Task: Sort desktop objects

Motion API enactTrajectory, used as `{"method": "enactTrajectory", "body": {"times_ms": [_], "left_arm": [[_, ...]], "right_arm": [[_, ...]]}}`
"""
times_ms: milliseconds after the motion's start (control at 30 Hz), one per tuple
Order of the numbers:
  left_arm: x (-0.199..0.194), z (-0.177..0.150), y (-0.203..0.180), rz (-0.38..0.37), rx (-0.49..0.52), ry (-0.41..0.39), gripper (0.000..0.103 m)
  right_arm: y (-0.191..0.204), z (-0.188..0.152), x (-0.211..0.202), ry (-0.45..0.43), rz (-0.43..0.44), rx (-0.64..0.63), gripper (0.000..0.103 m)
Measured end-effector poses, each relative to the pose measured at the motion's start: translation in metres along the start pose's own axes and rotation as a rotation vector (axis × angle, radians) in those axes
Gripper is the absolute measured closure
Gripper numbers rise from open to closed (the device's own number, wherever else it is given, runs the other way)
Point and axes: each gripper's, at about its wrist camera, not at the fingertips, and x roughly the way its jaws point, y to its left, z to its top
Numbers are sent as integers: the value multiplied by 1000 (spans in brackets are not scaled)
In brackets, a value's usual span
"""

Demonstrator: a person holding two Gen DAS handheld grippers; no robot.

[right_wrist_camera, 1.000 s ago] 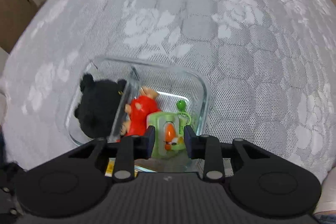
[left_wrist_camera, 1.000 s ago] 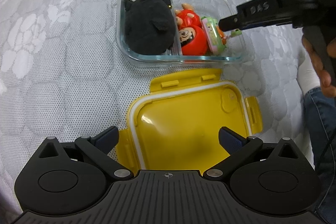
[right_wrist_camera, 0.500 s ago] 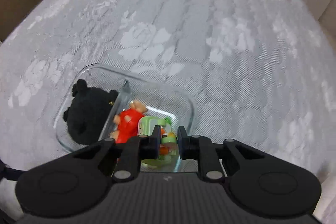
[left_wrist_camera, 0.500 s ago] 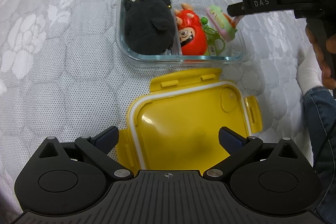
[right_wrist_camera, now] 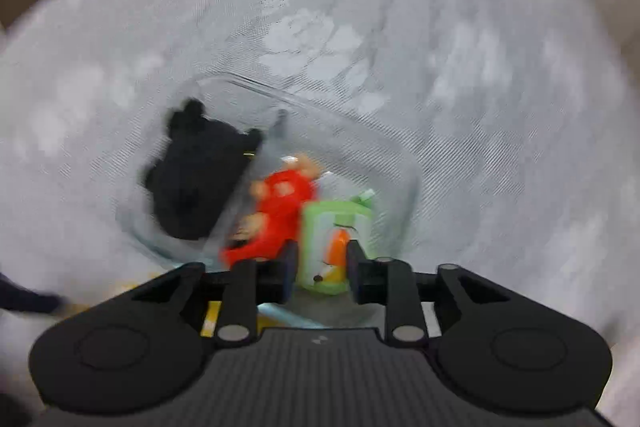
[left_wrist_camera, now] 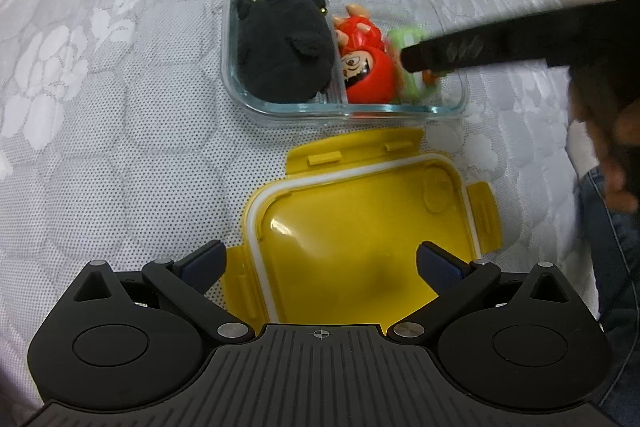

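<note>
Green toy going into the glass box's right compartment.
Right gripper jaws opening around it; lift straight up, clear of red doll. Left gripper wide, empty.

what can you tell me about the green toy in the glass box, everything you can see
The green toy is a small pale-green piece that looks like plastic, with an orange and white figure on its face. It sits in the right compartment of the clear glass container, beside the red figure. It is between the fingers of the right gripper, whose jaws are opening. Motion blur hides finer detail.
</note>
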Motion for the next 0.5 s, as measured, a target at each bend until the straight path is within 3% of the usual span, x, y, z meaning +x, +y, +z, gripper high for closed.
{"method": "enactTrajectory", "body": {"times_ms": [67, 167, 367, 500], "left_arm": [[-1, 0, 0, -1, -1, -2, 0], [0, 0, 0, 0, 0, 0, 0], [1, 0, 0, 3, 1, 4, 0], [1, 0, 1, 0, 3, 6, 0]], "right_arm": [[-9, 4, -11, -55, -6, 41, 73], [-14, 6, -21, -158, -100, 13, 74], [-16, 2, 7, -69, -64, -20, 74], [-16, 2, 14, -57, -78, -44, 59]]}}
